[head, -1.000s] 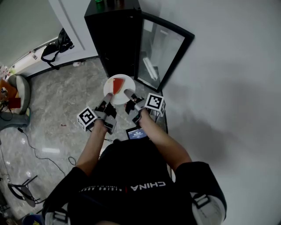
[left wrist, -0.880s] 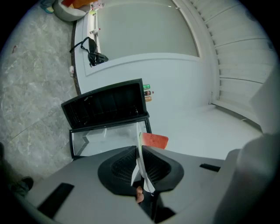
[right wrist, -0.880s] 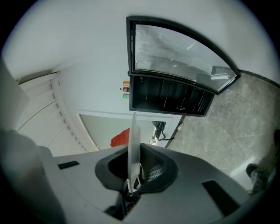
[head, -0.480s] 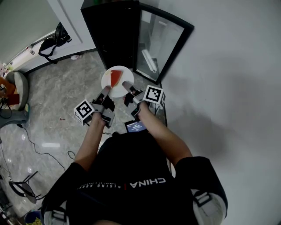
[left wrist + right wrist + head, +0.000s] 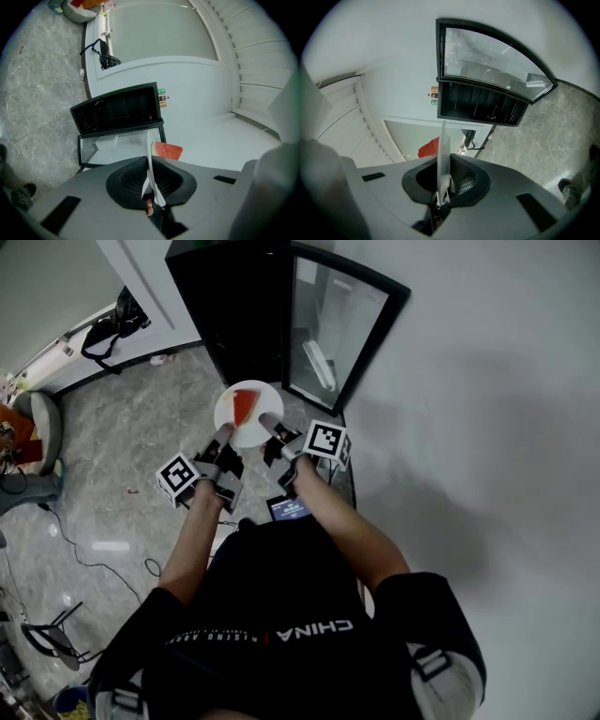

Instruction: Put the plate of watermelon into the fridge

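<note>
The white plate (image 5: pixel 230 414) carrying a red watermelon slice (image 5: pixel 245 406) is held in the air above the grey marble floor (image 5: pixel 141 427). It is just in front of the black fridge (image 5: pixel 234 306), whose glass door (image 5: pixel 333 329) stands open at the right. The left gripper (image 5: pixel 223 434) grips the plate's near left rim and the right gripper (image 5: pixel 268 421) its near right rim. In the left gripper view the jaws are pinched narrow on the thin plate (image 5: pixel 151 168), seen edge-on with the watermelon slice (image 5: pixel 167 150) beyond. In the right gripper view the jaws pinch the plate (image 5: pixel 442 150) in the same way.
</note>
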`<state>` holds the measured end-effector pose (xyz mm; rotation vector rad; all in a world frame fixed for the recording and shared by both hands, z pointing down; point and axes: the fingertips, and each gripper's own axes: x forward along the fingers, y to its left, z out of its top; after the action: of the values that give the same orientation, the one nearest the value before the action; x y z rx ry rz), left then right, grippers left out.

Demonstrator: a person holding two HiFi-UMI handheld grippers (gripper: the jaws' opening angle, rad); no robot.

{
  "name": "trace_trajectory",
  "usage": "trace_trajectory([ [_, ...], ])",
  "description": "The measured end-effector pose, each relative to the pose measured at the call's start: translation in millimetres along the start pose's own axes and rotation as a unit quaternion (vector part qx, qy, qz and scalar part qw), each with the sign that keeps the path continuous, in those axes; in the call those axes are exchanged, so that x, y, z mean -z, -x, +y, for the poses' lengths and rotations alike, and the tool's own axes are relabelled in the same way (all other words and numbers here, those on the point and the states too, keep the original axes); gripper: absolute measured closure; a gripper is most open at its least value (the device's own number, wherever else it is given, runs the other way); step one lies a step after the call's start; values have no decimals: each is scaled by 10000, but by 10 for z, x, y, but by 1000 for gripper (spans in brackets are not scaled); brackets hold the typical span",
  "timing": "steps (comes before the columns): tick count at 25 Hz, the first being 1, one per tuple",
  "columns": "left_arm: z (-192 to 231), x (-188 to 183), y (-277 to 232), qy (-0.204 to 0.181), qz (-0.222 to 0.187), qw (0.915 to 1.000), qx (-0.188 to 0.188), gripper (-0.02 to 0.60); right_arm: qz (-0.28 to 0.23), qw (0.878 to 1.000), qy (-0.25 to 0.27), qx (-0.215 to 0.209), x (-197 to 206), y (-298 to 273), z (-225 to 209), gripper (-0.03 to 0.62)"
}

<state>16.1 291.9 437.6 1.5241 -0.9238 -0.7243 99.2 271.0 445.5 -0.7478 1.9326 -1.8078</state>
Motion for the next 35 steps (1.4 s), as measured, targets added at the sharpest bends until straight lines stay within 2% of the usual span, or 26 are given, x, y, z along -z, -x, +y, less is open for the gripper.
trace_trajectory([
  [10,63,257,-270,-64,-106,9998,-145,543,266,9995,-164,23,-278,156,-201,565],
  [17,226,145,-327,66,-73,9996,-278,543,335,9990,-252,155,-306,7,-331,565],
  [22,256,-200,-523,1,171,9997,-155,543,185,9995,-175,173,-427,-340,-286,565],
  [35,369,-1533,-1396,-122,864,9961,151,543,-394,9990,-70,176,-1044,-1710,-192,563],
])
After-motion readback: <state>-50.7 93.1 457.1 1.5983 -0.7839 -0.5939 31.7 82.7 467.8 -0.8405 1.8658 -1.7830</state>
